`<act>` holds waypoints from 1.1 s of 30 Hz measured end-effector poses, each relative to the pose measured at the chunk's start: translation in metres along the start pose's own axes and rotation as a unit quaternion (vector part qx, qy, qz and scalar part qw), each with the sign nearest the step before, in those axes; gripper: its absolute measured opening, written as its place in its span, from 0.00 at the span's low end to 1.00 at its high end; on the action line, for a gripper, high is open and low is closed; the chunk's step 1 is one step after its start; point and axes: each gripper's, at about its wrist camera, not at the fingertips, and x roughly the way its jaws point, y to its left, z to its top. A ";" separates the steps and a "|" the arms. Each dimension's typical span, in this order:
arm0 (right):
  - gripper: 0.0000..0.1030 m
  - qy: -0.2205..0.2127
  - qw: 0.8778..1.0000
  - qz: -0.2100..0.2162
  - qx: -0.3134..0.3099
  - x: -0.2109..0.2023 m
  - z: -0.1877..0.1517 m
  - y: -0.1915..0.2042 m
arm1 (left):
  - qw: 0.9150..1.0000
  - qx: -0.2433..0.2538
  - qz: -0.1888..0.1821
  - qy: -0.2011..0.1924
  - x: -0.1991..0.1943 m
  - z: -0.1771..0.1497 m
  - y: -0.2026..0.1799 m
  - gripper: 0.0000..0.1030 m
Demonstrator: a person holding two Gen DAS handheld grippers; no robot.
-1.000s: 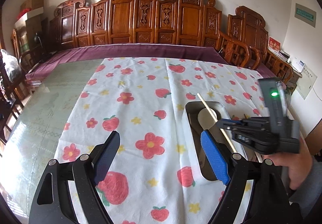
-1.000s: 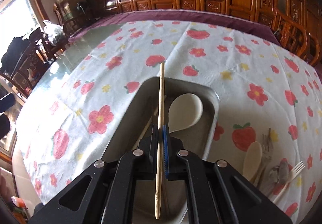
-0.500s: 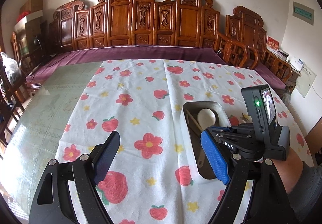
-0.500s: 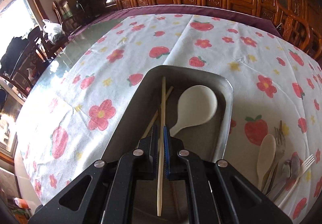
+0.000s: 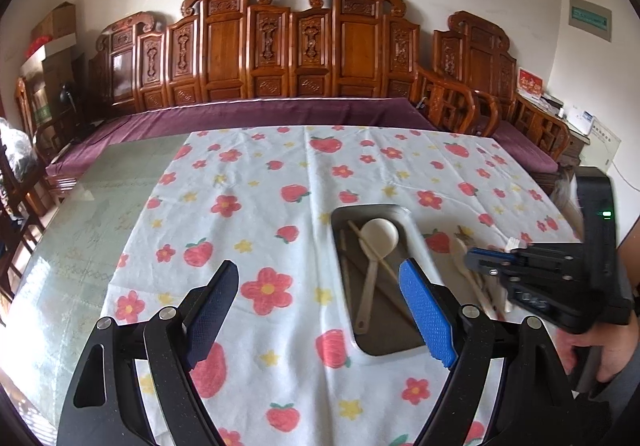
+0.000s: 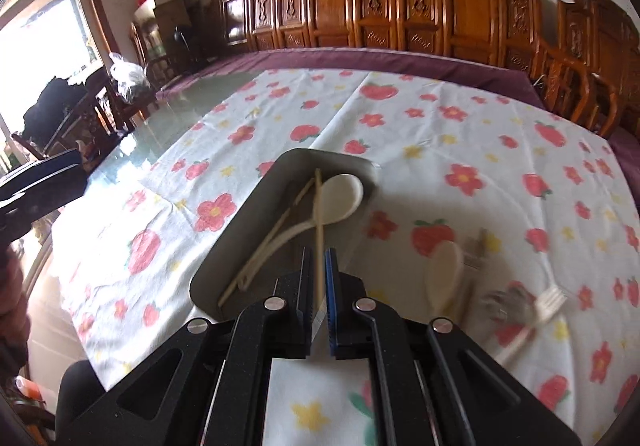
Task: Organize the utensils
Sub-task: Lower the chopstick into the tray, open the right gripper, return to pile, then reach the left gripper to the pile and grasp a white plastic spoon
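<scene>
A grey metal tray (image 5: 408,217) (image 6: 240,221) lies on the flowered cloth and holds a cream spoon (image 5: 378,236) (image 6: 340,197) and two wooden chopsticks (image 5: 345,270) (image 6: 319,221). My right gripper (image 6: 319,266) (image 5: 474,260) hangs above the tray's near end, jaws slightly apart and empty; the chopstick seen between them lies in the tray. My left gripper (image 5: 318,306) is open and empty, low over the cloth left of the tray. Loose utensils lie right of the tray: a cream spoon (image 6: 444,278) (image 5: 470,270), a white plastic fork (image 6: 538,316) and metal pieces (image 6: 508,304).
The flowered cloth (image 5: 256,181) covers part of a glass-topped table (image 5: 80,230). A purple-cushioned carved wooden bench (image 5: 280,57) runs along the far side. Chairs and bags stand at the left (image 6: 80,105).
My right gripper lowered the chopstick into the tray, opened a little and let it go, then drew back toward me and to the right. The left gripper stayed open.
</scene>
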 end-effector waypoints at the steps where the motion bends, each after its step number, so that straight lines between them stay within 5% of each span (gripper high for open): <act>1: 0.07 -0.006 1.000 -0.003 0.002 -0.011 -0.004 -0.006 | 1.000 0.003 0.000 0.000 0.000 0.000 -0.004 0.77; 5: 0.07 -0.022 1.000 -0.015 0.015 -0.045 -0.022 -0.028 | 1.000 0.007 -0.009 0.000 -0.002 -0.002 -0.021 0.77; 12: 0.34 -0.043 0.998 -0.041 0.036 -0.087 -0.050 -0.062 | 1.000 0.013 -0.023 0.006 -0.001 -0.010 -0.052 0.77; 18: 0.34 -0.043 0.996 -0.057 0.051 -0.104 -0.076 -0.089 | 0.998 0.011 -0.045 0.031 0.017 -0.022 -0.084 0.77; 27: 0.35 -0.040 0.994 -0.073 0.077 -0.076 -0.108 -0.132 | 0.994 0.066 -0.056 0.065 0.054 -0.023 -0.149 0.76; 33: 0.35 -0.048 0.991 -0.082 0.094 -0.051 -0.116 -0.157 | 0.987 0.086 -0.059 0.119 0.098 -0.023 -0.181 0.58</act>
